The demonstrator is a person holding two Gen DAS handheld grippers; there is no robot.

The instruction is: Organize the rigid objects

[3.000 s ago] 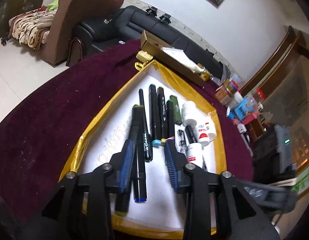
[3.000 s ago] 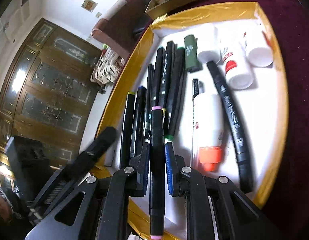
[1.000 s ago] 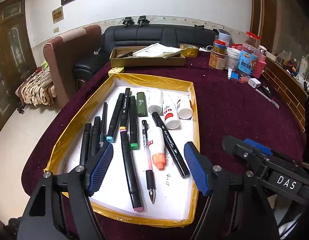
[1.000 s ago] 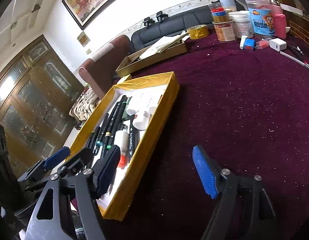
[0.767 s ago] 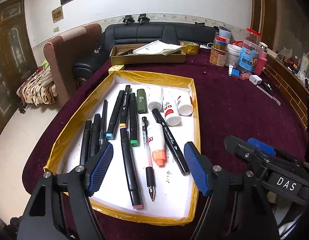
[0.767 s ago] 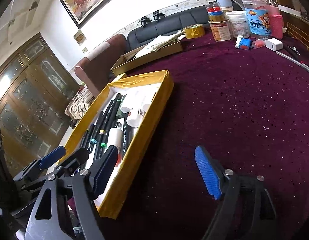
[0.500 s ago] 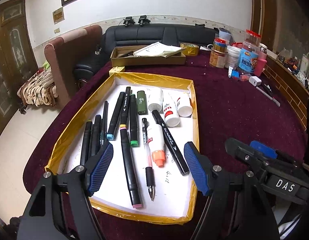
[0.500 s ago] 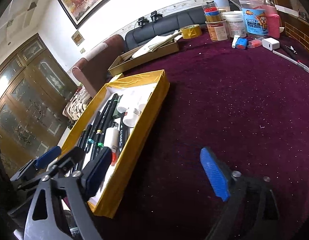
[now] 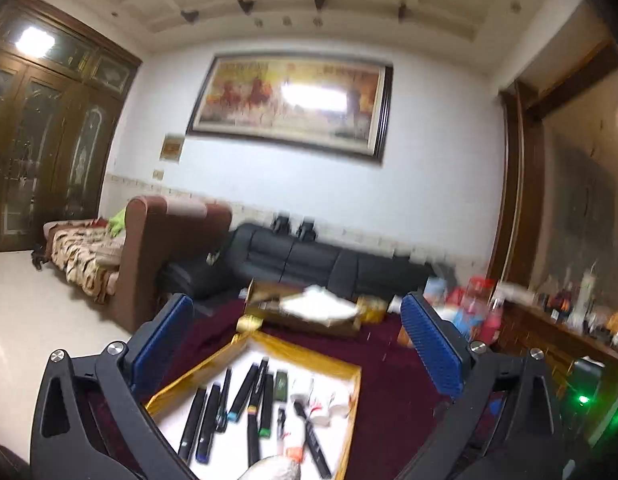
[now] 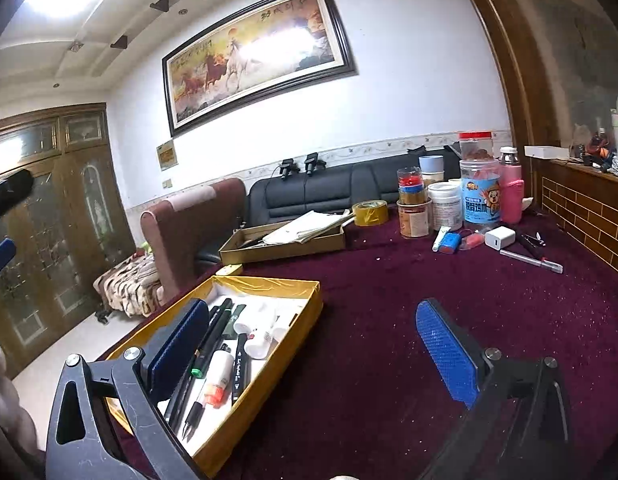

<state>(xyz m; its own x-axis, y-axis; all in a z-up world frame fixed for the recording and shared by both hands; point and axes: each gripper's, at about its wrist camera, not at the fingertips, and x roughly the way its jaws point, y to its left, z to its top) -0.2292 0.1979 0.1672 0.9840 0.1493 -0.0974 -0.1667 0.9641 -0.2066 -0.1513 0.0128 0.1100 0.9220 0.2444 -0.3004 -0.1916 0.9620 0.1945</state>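
A gold-edged tray [image 9: 351, 408] [image 10: 293, 340] with a white floor lies on the maroon table. It holds several black markers [image 9: 249, 396] [image 10: 213, 332], a green marker [image 9: 281, 385], white bottles [image 9: 321, 404] [image 10: 257, 340] and an orange-capped glue bottle [image 10: 217, 380]. My left gripper [image 9: 297, 344] is open and empty, raised and tilted up above the tray's near end. My right gripper [image 10: 309, 352] is open and empty, low over the table, its left finger over the tray's left side.
A brown cardboard box with papers [image 10: 285, 240] sits behind the tray. A yellow tape roll [image 10: 371, 213], jars and bottles [image 10: 479, 196], a white charger [image 10: 500, 238] and a pen [image 10: 529, 261] stand at the far right. A sofa [image 10: 329, 192] and an armchair [image 10: 189, 240] lie beyond.
My left gripper has tilted sharply upward, so the wall and ceiling fill its blurred view and the tray has dropped low. My right gripper has also tilted up and stayed open.
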